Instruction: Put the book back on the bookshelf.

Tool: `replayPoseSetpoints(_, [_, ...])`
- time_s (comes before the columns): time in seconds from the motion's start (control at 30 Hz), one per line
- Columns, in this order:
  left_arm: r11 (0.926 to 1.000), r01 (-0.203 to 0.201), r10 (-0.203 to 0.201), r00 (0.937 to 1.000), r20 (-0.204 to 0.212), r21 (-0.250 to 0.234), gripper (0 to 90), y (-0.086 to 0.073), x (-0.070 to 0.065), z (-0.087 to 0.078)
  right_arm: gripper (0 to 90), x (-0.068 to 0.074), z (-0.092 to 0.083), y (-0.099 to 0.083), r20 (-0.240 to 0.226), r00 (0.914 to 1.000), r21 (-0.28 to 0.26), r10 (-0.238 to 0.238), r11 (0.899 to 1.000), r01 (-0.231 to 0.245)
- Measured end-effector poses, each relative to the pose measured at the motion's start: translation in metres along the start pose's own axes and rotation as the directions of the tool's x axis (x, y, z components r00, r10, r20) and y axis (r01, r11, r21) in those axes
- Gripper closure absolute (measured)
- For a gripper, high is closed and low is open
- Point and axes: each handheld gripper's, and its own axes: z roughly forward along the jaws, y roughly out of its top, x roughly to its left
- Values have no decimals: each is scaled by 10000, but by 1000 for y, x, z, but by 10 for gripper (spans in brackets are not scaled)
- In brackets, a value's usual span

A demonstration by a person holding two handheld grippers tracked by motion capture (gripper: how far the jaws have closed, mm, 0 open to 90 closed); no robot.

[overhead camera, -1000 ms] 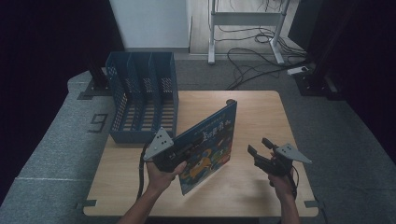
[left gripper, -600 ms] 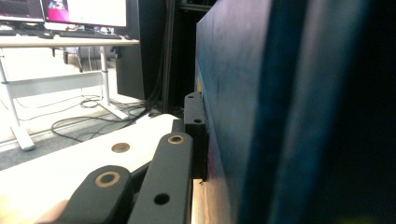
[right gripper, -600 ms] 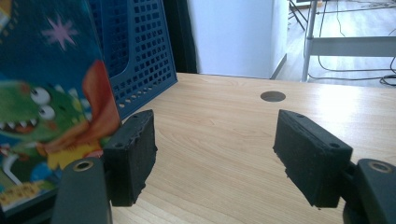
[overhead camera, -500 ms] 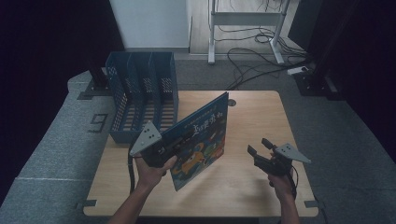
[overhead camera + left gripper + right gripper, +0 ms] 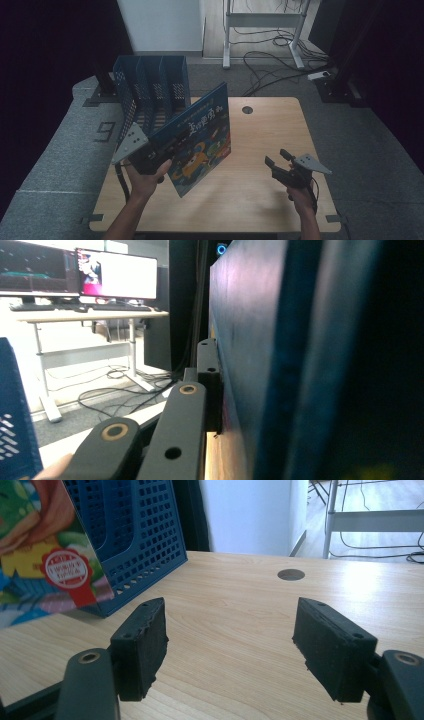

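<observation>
Dark curtains close in both sides of the room, grey carpet tiles run under everything, and a pale wooden table (image 5: 260, 150) with a round cable hole (image 5: 247, 110) stands in the middle; behind it are the legs of a white desk (image 5: 260, 20) and loose cables (image 5: 280, 55) on the floor. At the table's far left corner stands a blue perforated file rack (image 5: 150, 85) with upright dividers, its open slots facing up. The left gripper (image 5: 150, 156), held in the person's left hand (image 5: 145, 182), is clamped on the lower left part of a picture book (image 5: 197, 140) with a blue cover and a bright cartoon front. The book is lifted clear of the tabletop and tilted, its upper corner leaning toward the right and its front turned to the person, just in front of the rack. In the left gripper view one black jaw lies flat against the book's dark cover (image 5: 260, 355), which rises edge-on beside it, with a desk and lit monitors (image 5: 117, 277) far behind. The right gripper (image 5: 280, 162) sits low over the table's near right part, well apart from the book, in the person's right hand (image 5: 302, 195). Its jaws stand apart with nothing between them; in the right gripper view bare wood shows between the two pads (image 5: 142, 645), with the rack (image 5: 135, 535) and a corner of the book (image 5: 45, 555) at upper left.
</observation>
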Motion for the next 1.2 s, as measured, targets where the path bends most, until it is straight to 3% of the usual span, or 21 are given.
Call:
replayPoseSetpoints(0.67, [9992, -8, -16, 9982, -605, -402, 821, 17, 14, -15, 287, 0, 3, -3, -23, 10000, 213, 8, 9998, -8])
replayPoseSetpoints(1.2, [9973, -41, -66, 9892, -1464, -728, 820, 26, 35, -35, 287, -1, 10, -11, 27, 10000, 687, -13, 9976, 11])
